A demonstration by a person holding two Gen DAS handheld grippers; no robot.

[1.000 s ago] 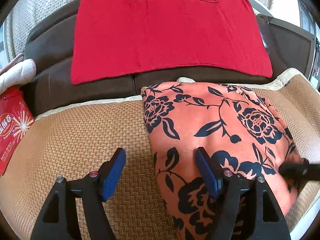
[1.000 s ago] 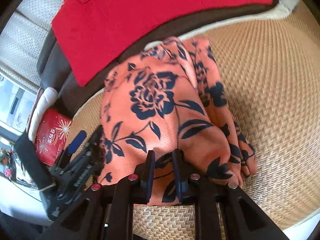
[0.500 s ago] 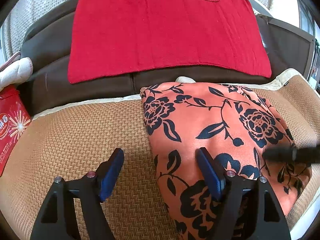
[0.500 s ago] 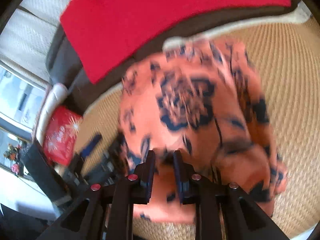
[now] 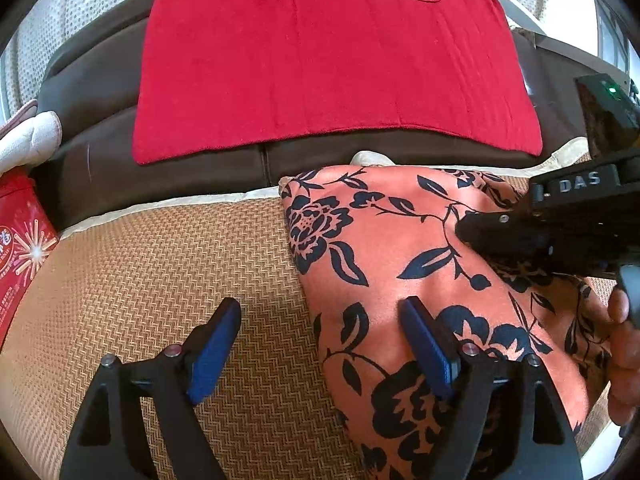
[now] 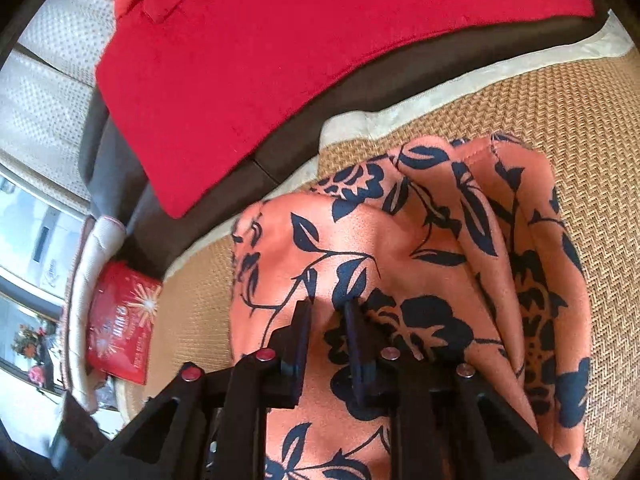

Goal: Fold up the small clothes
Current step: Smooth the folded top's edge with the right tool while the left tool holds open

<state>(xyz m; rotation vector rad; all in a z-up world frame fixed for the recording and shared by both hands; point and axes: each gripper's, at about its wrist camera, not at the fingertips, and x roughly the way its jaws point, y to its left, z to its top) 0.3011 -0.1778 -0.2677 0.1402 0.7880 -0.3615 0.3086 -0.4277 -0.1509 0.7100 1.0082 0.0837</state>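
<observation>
An orange garment with a dark floral print [image 5: 380, 248] lies on the woven seat mat [image 5: 140, 272], partly folded over itself. My left gripper [image 5: 320, 320] hovers low over its left edge, one blue pad above the mat and the other above the cloth. Its jaws are opening and press on nothing. My right gripper [image 6: 328, 312] has its jaws close together, pinching a raised fold of the garment [image 6: 420, 240]. In the left wrist view the right gripper [image 5: 464, 232] reaches in from the right over the cloth.
A red towel [image 5: 328, 60] hangs over the brown sofa back [image 5: 80, 120] behind the mat. A red printed packet [image 5: 20, 248] and a white padded item [image 5: 28, 140] sit at the left. A person's hand [image 5: 624, 340] holds the right gripper.
The right gripper has travelled leftward over the garment, dragging its pinched fold along; it now reaches far into the left wrist view. The left jaws have spread a little wider.
</observation>
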